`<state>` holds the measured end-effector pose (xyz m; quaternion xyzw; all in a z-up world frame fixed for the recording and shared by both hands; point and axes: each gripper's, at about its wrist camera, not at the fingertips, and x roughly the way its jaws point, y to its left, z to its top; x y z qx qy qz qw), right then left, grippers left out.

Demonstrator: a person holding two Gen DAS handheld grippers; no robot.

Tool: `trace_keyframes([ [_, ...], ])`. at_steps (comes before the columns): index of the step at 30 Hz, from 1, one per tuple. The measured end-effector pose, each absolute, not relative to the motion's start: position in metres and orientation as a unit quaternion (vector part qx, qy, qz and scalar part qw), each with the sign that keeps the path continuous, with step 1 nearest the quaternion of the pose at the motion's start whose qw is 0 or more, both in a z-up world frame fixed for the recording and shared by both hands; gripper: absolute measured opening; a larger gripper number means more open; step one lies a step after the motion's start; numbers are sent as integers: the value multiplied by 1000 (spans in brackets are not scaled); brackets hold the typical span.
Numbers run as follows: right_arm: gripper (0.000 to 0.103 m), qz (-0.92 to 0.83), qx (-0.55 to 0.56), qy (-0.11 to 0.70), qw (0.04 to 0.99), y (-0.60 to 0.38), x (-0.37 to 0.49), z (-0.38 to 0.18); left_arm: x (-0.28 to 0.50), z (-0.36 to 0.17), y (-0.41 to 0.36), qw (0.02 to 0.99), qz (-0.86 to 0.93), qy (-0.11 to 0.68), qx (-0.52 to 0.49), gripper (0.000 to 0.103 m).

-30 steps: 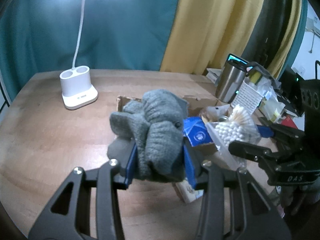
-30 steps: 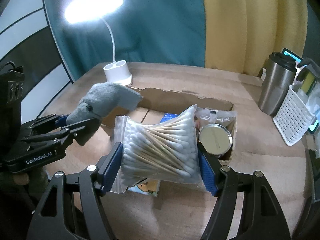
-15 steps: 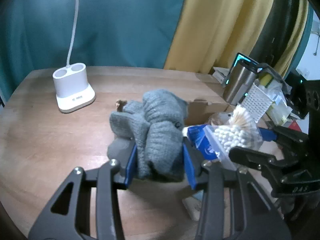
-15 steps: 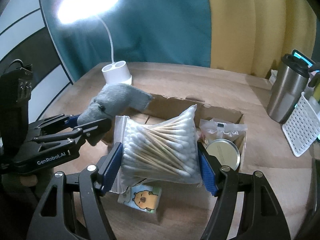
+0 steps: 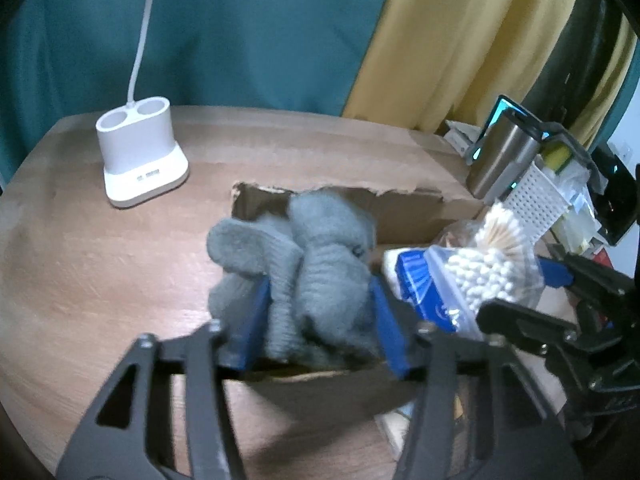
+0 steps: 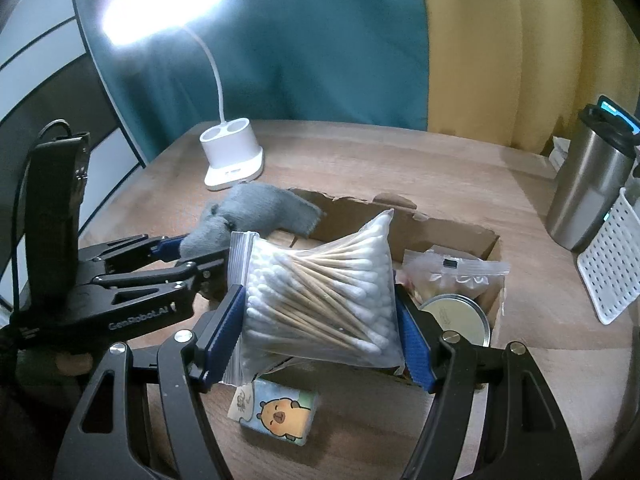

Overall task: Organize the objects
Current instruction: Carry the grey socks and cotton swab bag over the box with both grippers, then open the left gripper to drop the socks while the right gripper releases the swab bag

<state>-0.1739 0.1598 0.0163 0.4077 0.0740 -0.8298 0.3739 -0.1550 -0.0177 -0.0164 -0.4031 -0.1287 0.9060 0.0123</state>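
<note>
Fingers of the left gripper (image 5: 320, 316) were spreading, the grey knitted glove (image 5: 308, 264) loose between the blue pads over the left end of the cardboard box (image 5: 404, 216). Soft and light, it would likely slump; its bunched middle seemed the best hold. The right gripper (image 6: 320, 328) clamped the bag of cotton swabs (image 6: 320, 292) above the box, a light, crinkly, slippery load.

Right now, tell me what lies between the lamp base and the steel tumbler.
Bare tabletop only, in the right wrist view: nothing stands between the lamp base and the tumbler; the box sits nearer.
</note>
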Motion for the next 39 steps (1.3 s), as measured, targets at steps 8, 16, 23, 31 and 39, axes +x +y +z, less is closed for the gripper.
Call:
trace_keyframes([
  [8, 74, -830, 411, 76, 369, 155, -176, 13, -149, -10, -28, 9, 910, -135, -393, 60],
  [16, 74, -829, 414, 82, 366, 141, -174, 12, -137, 0, -40, 22, 916, -138, -376, 60],
  [23, 74, -831, 419, 77, 357, 127, -177, 12, -134, 2, -58, 16, 920, -139, -366, 60],
  [31, 74, -828, 426, 78, 356, 105, -179, 8, -136, -14, -75, 8, 914, -139, -380, 60],
  [39, 74, -827, 444, 60, 339, 90, -195, 2, -143, -27, -81, 15, 908, -136, -396, 60],
])
